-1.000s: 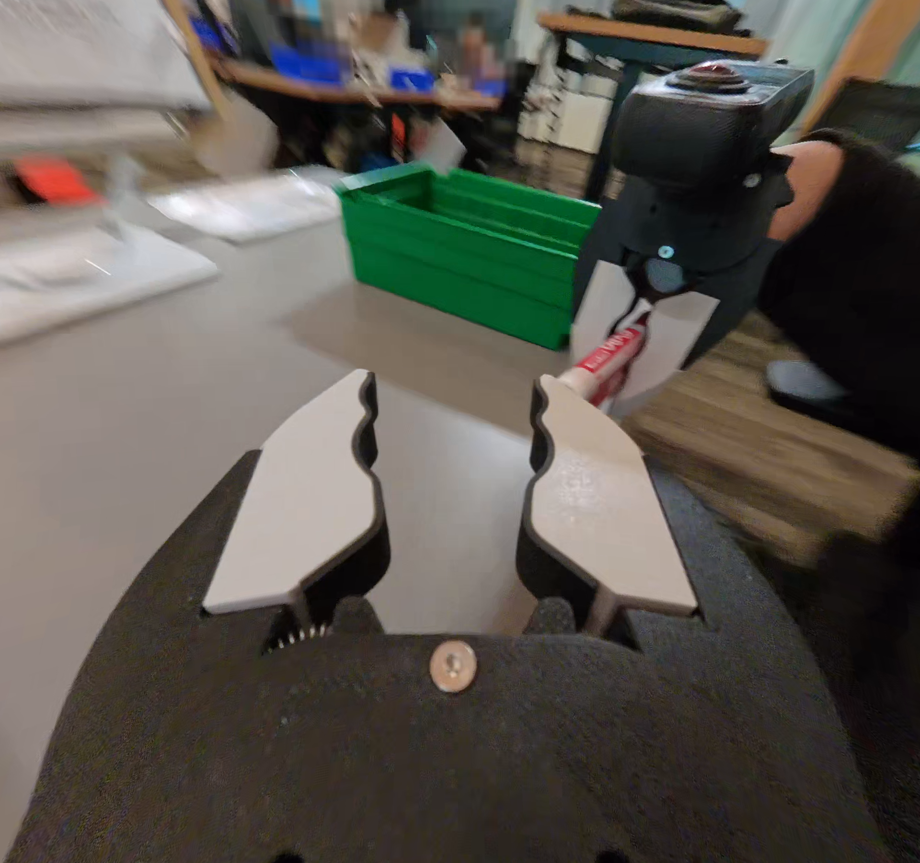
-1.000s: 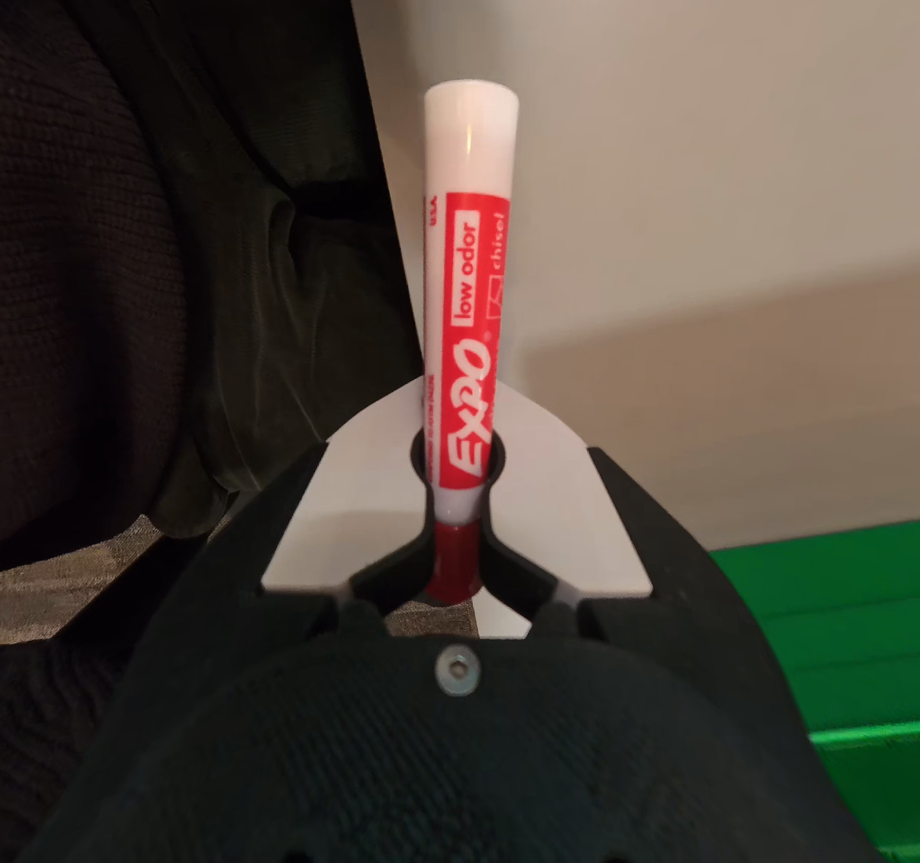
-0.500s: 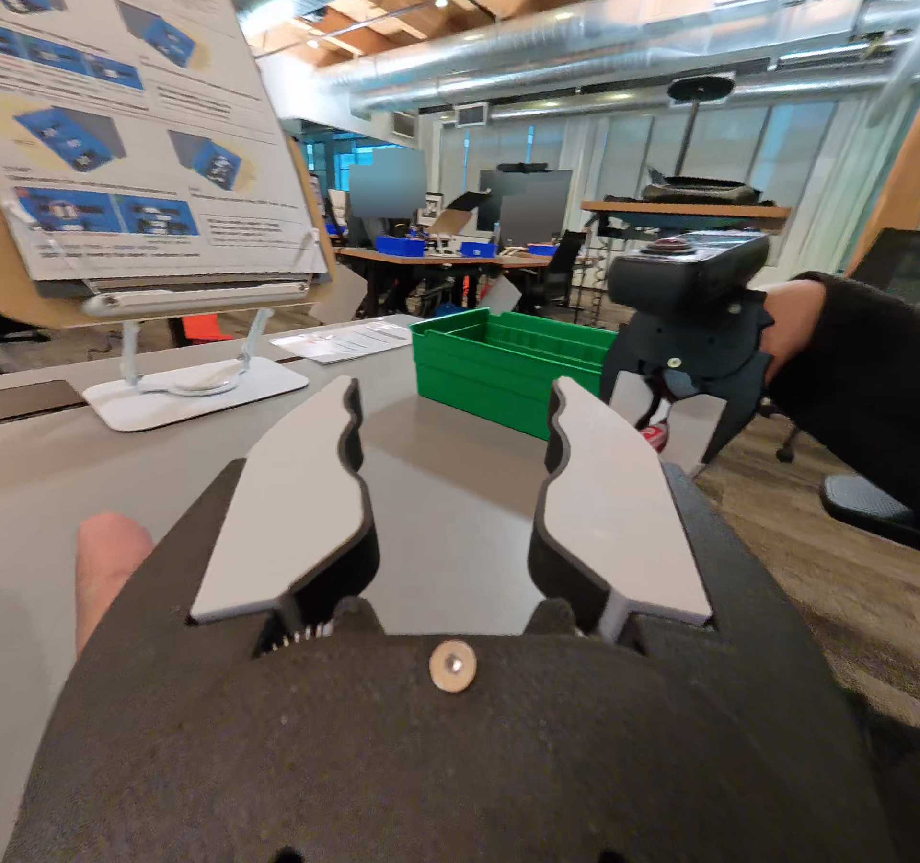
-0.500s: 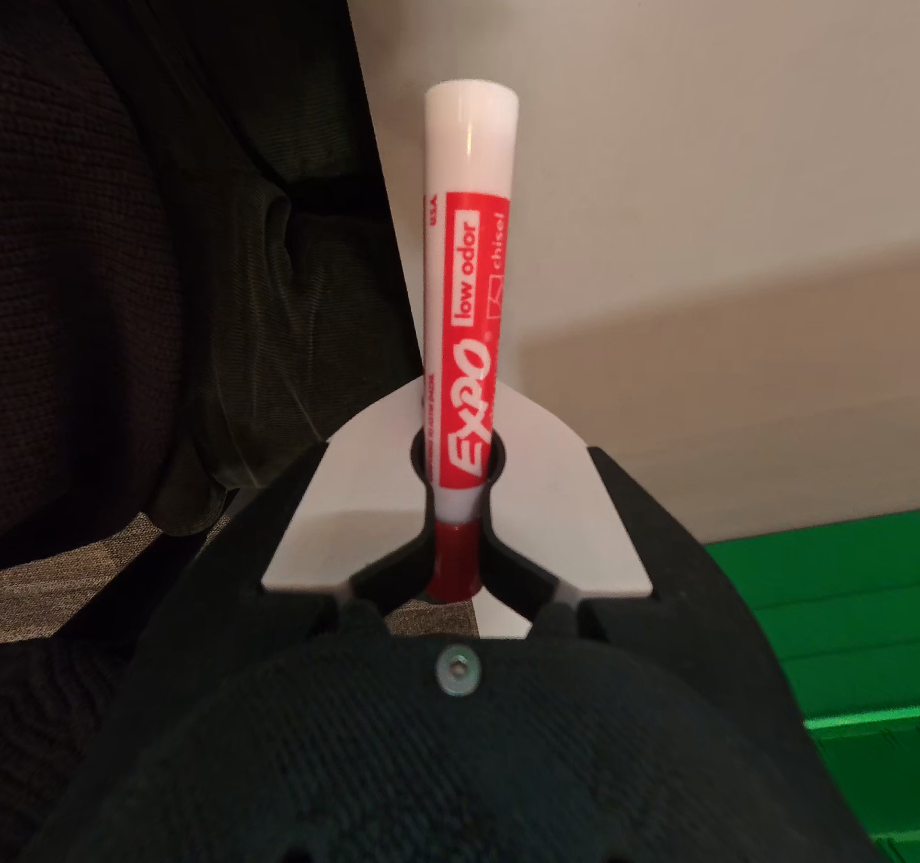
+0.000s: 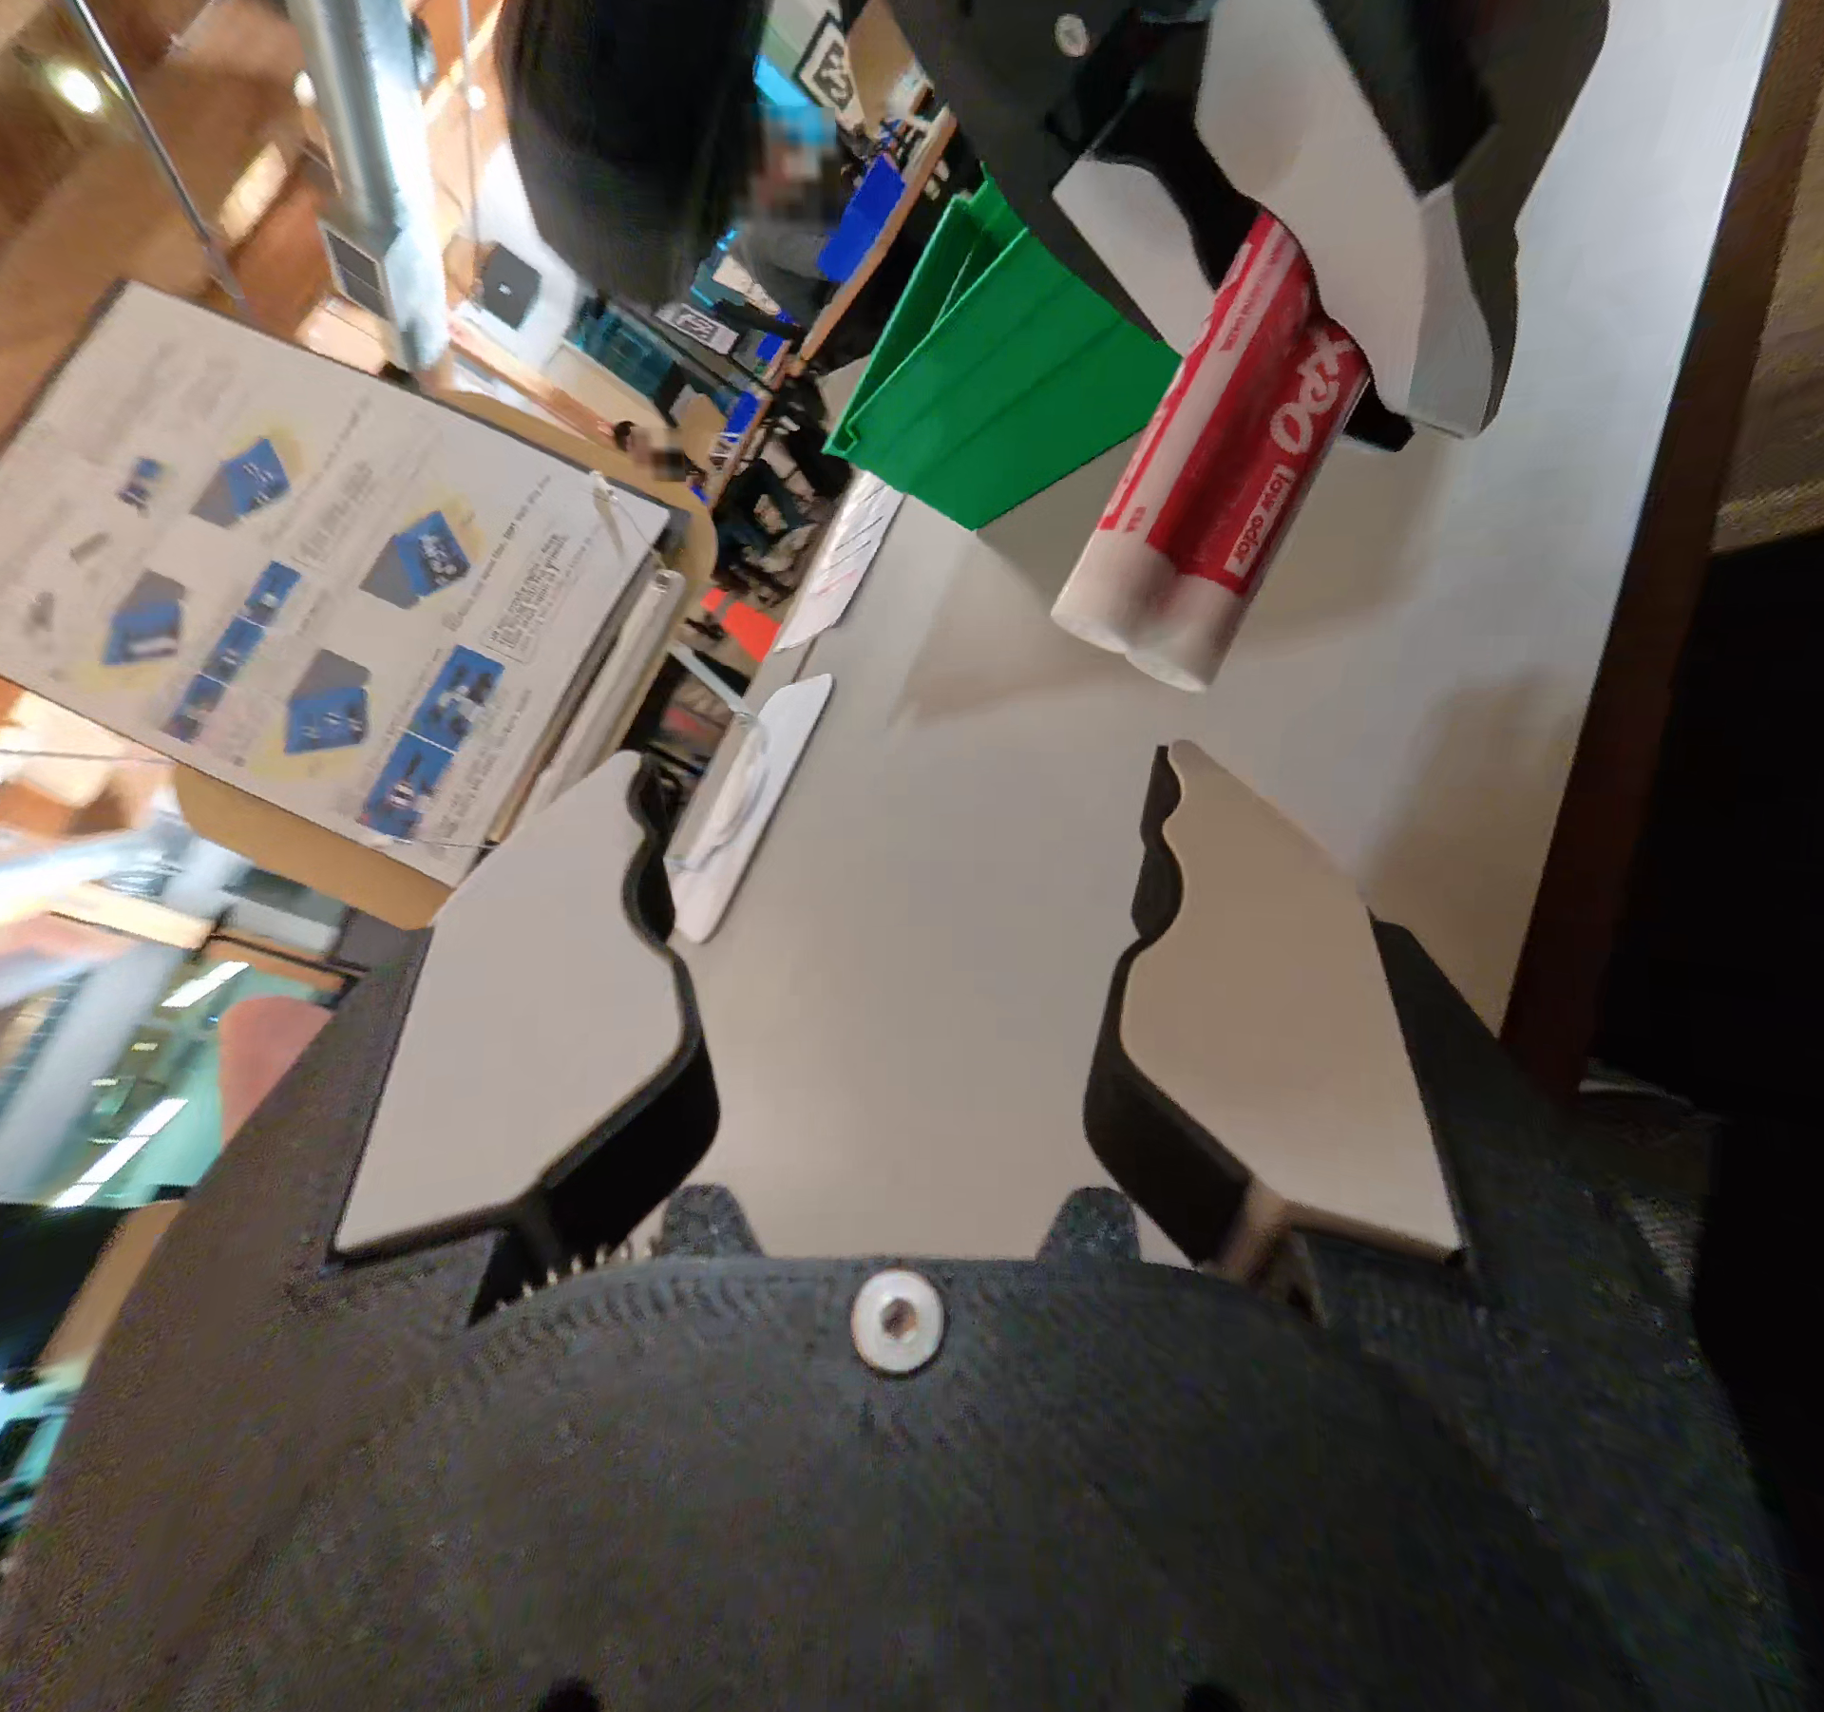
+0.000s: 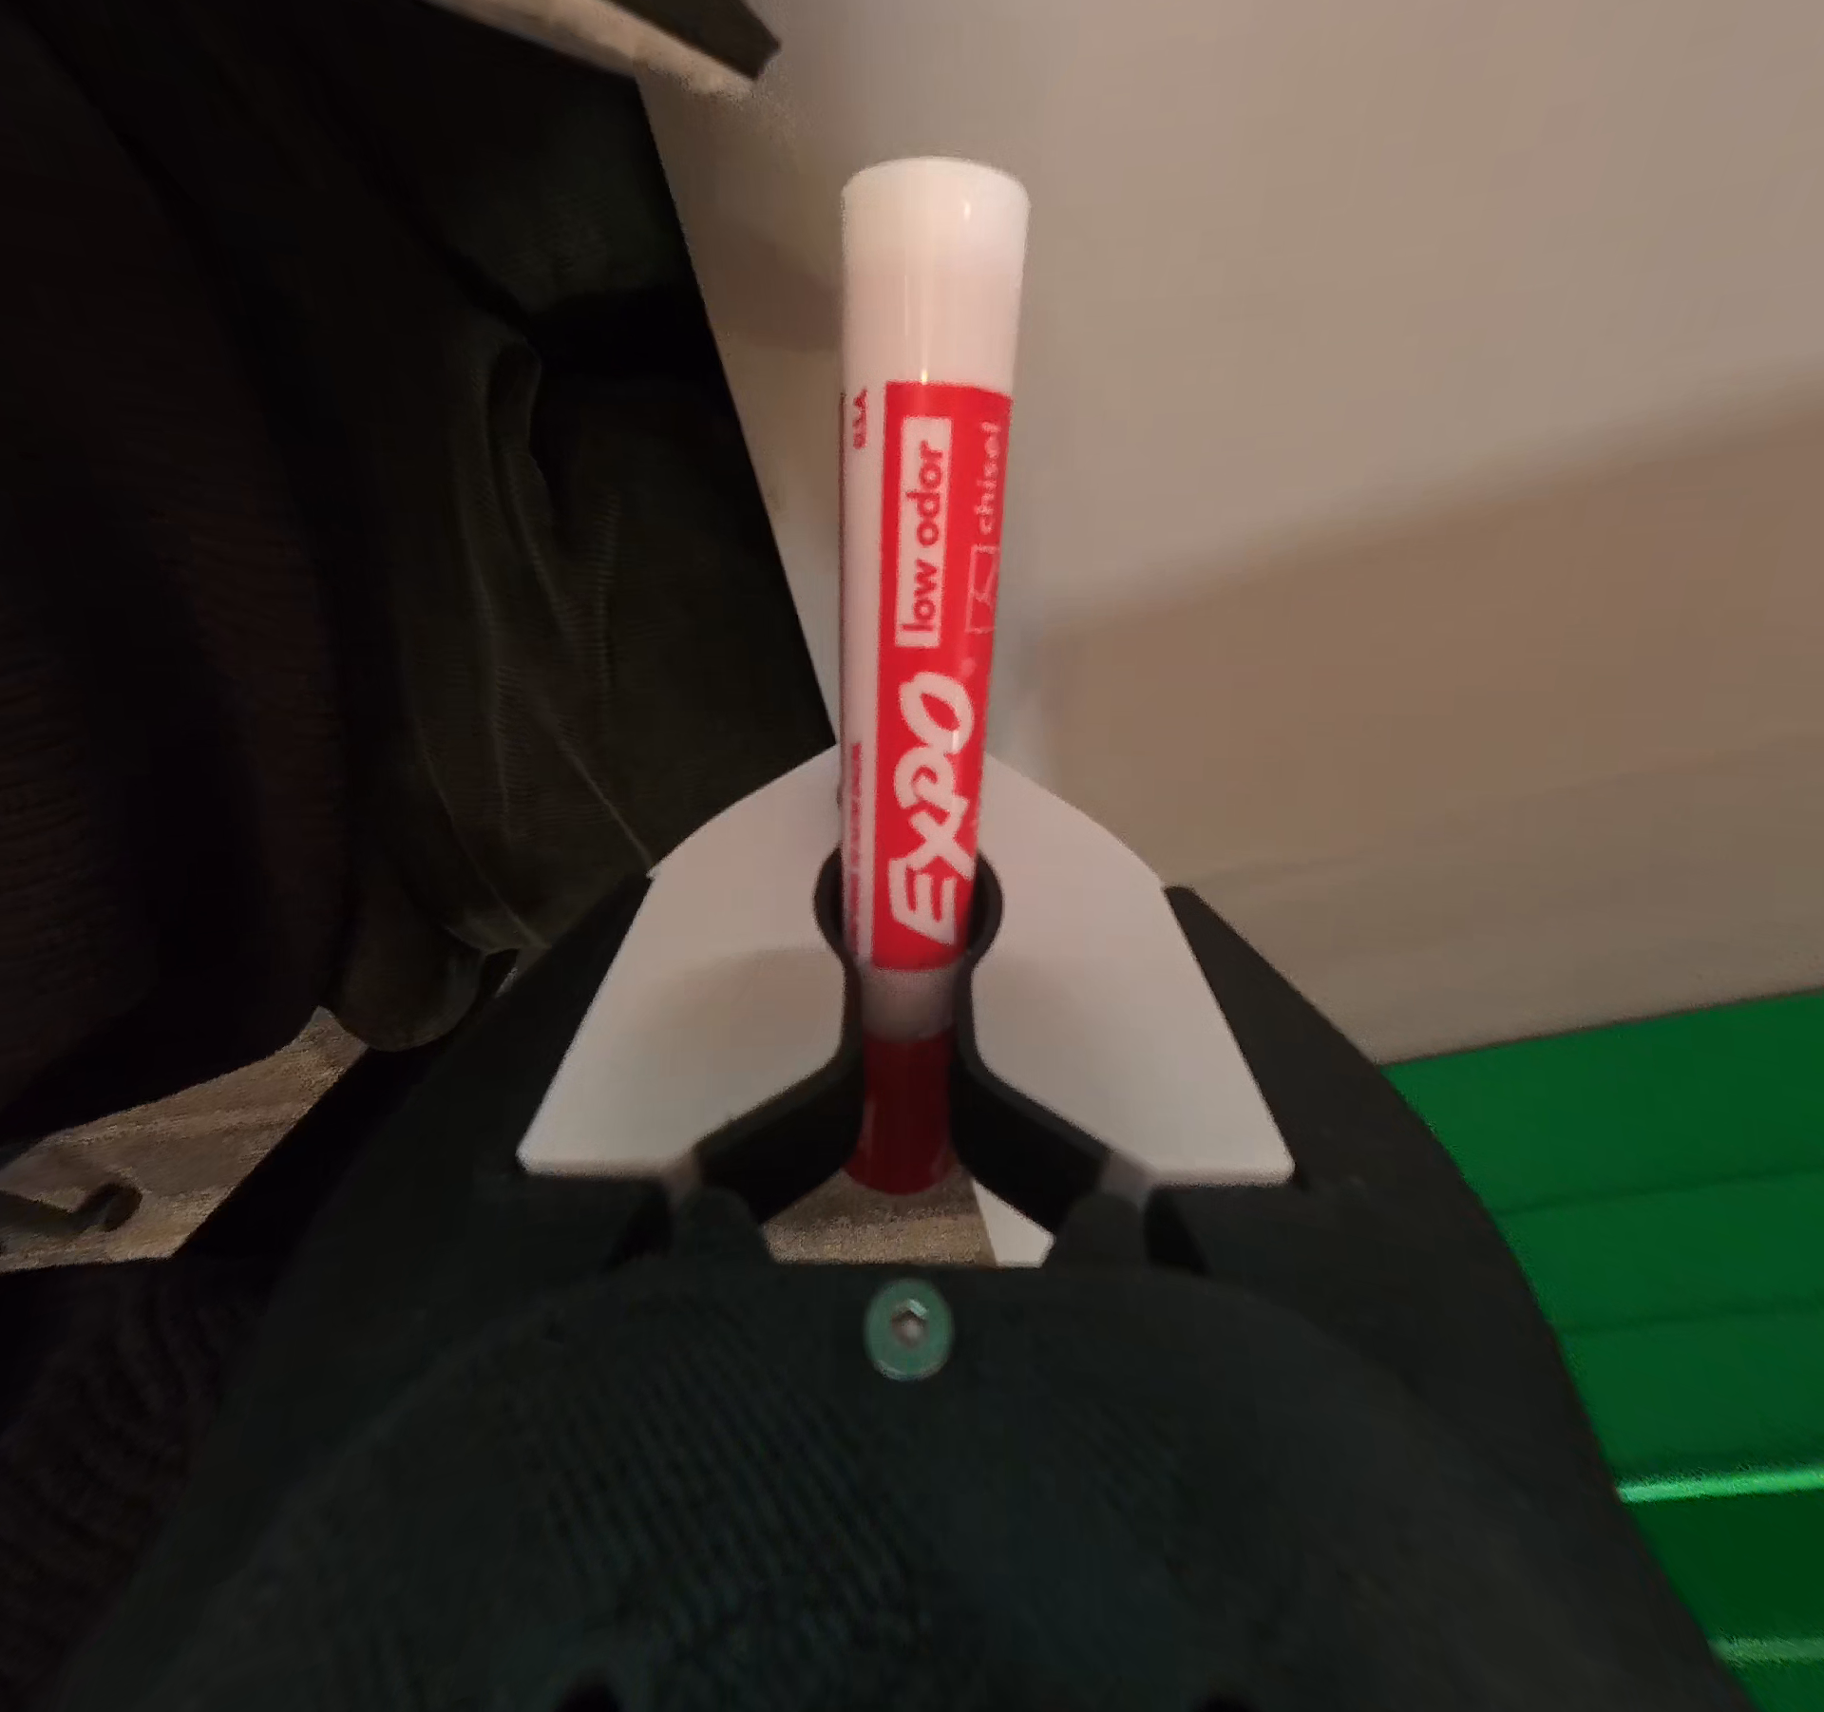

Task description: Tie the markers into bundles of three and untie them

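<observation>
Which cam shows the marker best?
Right wrist view: the marker fills the centre, sharp, clamped in the right claw. Left wrist view shows it off-centre and motion-doubled, beyond the open left claw.

Left gripper [image 5: 903, 835] now rolled sideways, drawn close beneath the marker [image 5: 1209, 490]; tabletop [image 5: 938, 1023] runs vertically, green bin [image 5: 997, 401] tilted.

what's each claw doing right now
Left claw: open, empty.
Right claw: shut on marker.
</observation>
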